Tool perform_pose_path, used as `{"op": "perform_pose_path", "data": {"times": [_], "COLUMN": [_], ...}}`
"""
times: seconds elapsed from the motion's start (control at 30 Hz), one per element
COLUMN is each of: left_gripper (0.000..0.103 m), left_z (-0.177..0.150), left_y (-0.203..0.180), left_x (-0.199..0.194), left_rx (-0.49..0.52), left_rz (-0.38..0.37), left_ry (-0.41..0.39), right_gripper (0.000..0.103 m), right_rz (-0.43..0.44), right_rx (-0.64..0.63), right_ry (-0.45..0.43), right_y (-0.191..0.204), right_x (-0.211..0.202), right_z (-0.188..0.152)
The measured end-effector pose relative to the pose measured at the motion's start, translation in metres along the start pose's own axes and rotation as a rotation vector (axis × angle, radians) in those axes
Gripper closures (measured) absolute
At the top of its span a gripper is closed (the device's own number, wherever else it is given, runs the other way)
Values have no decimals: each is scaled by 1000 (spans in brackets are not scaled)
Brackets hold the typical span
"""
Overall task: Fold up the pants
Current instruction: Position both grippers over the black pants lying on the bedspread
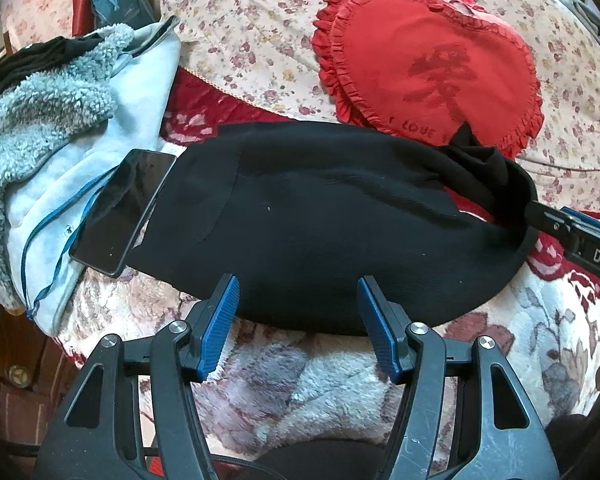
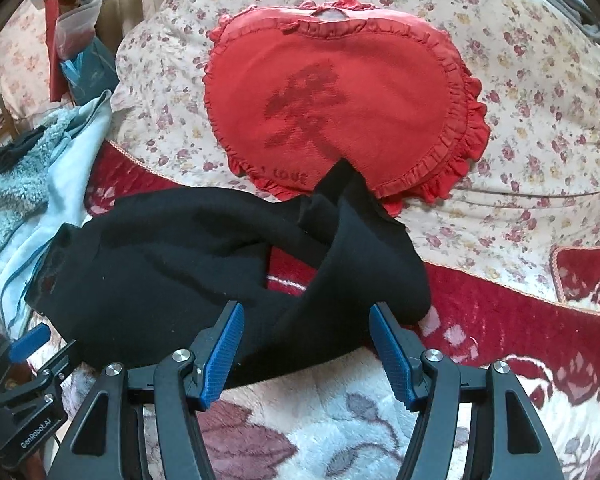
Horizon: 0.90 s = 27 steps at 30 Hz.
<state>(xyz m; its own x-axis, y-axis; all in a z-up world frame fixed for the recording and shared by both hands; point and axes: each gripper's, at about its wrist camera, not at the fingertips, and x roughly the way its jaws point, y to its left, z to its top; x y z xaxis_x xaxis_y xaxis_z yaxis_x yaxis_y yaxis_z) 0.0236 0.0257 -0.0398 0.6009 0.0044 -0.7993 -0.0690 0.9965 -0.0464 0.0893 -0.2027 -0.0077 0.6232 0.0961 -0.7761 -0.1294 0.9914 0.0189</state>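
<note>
Black pants [image 1: 320, 220] lie across a red and white floral fleece blanket [image 1: 300, 380], mostly flat on the left with a bunched, twisted end on the right. My left gripper [image 1: 298, 296] is open, its blue pads just over the pants' near edge. In the right wrist view the pants [image 2: 172, 272] are twisted, with one part rising toward the heart cushion. My right gripper [image 2: 306, 324] is open, its fingers on either side of a fold of the pants [image 2: 328, 304]. The right gripper also shows at the right edge of the left wrist view [image 1: 568, 228], beside the bunched end.
A red heart cushion [image 1: 428, 64] lies on a flowered quilt [image 1: 252, 40] behind the pants. A black phone [image 1: 124, 208] rests on a pale blue fleece garment [image 1: 60, 160] at the left, touching the pants' left end. The left gripper shows at the right wrist view's lower left [image 2: 28, 348].
</note>
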Motion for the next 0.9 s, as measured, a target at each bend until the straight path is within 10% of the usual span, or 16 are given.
{"op": "perform_pose_path", "data": {"times": [0.9], "left_gripper": [42], "left_z": [-4], "left_y": [18], "left_x": [6], "left_rx": [-81], "left_rz": [7], "left_ry": [40], "right_gripper": [39], "right_rz": [-48], "right_rx": [104], "right_ry": [21], "right_y": [-34], "right_x": [14], "right_z": [-4]}}
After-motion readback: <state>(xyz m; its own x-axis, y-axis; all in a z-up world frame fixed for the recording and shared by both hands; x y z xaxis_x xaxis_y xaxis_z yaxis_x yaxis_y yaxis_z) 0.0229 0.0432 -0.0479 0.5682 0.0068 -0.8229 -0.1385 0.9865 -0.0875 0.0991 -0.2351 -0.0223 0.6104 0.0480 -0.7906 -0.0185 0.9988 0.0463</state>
